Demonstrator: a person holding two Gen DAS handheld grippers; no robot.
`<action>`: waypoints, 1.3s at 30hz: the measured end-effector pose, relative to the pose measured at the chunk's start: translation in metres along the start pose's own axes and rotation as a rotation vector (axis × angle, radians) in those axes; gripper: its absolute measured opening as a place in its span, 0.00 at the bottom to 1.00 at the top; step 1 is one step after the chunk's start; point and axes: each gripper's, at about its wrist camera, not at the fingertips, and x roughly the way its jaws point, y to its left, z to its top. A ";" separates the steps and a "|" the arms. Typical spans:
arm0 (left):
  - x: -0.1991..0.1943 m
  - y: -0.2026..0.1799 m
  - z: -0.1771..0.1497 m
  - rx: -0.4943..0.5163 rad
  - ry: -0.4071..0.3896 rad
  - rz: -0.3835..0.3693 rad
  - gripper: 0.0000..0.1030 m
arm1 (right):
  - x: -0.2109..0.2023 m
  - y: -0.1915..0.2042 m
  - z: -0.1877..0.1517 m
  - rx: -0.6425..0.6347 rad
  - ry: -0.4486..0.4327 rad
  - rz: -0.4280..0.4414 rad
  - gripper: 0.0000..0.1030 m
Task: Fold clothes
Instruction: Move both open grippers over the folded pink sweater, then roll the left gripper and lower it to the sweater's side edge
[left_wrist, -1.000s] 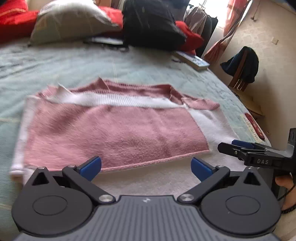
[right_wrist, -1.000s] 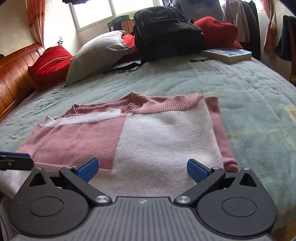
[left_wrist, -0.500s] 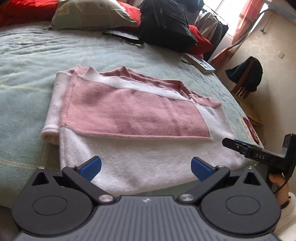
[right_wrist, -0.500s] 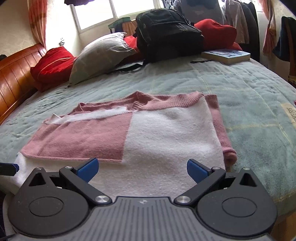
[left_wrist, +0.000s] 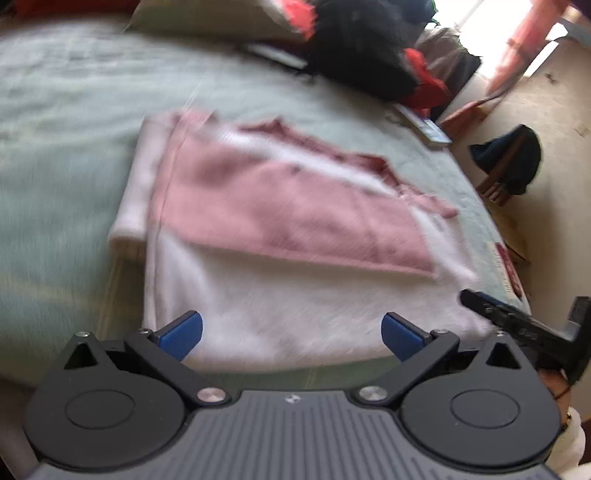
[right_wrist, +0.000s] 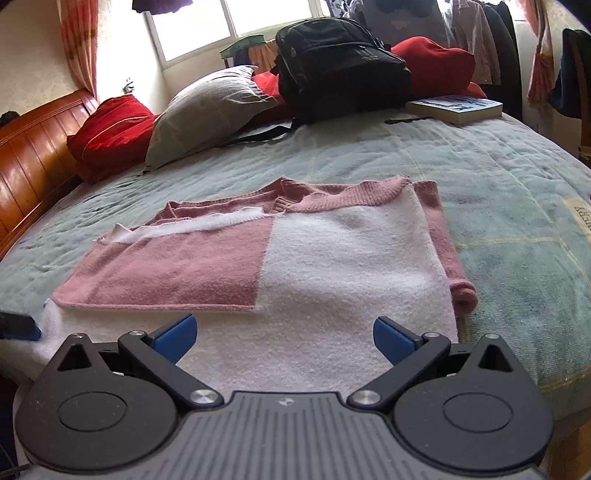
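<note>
Flat on the pale green quilted bedspread (right_wrist: 498, 192) lies the pink-and-white knitted sweater (right_wrist: 295, 266), folded into a rough rectangle with a pink panel laid over its white body and a pink sleeve tucked along its right edge. Its near white hem sits at the near edge of the bedspread. The right gripper (right_wrist: 282, 334) hovers just short of that hem, blue-padded fingers (right_wrist: 391, 338) spread wide with only white knit showing between them, holding nothing. The left gripper (left_wrist: 291, 334) is likewise wide apart and empty, pointed at the sweater's near left part; its view is smeared with motion blur, so whether its tips touch the cloth cannot be told. In that view the right gripper's black tip shows at the sweater's near right corner.

Beyond the sweater's collar the bedspread runs bare for a good stretch, and more bare quilt lies to the sweater's right. Further past the collar sit a grey-beige pillow (right_wrist: 207, 110), red cushions (right_wrist: 110, 129), a black fabric backpack (right_wrist: 340, 66), closed so its contents are hidden, and a thick paperback book (right_wrist: 456, 107) resting flat. A glossy orange wooden headboard (right_wrist: 33, 147) stands far to the sweater's left. Off the bed to the right, a wooden chair (left_wrist: 498, 181) carries a dark garment.
</note>
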 end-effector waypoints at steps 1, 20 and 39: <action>0.002 0.004 -0.002 -0.026 0.000 0.002 0.99 | 0.000 0.000 0.000 0.000 0.001 0.000 1.00; -0.014 0.053 0.075 0.019 -0.077 -0.011 0.99 | 0.000 0.024 0.010 0.000 0.010 0.204 1.00; 0.052 0.124 0.122 -0.179 0.147 -0.370 0.99 | 0.043 0.059 0.030 -0.012 0.091 0.245 1.00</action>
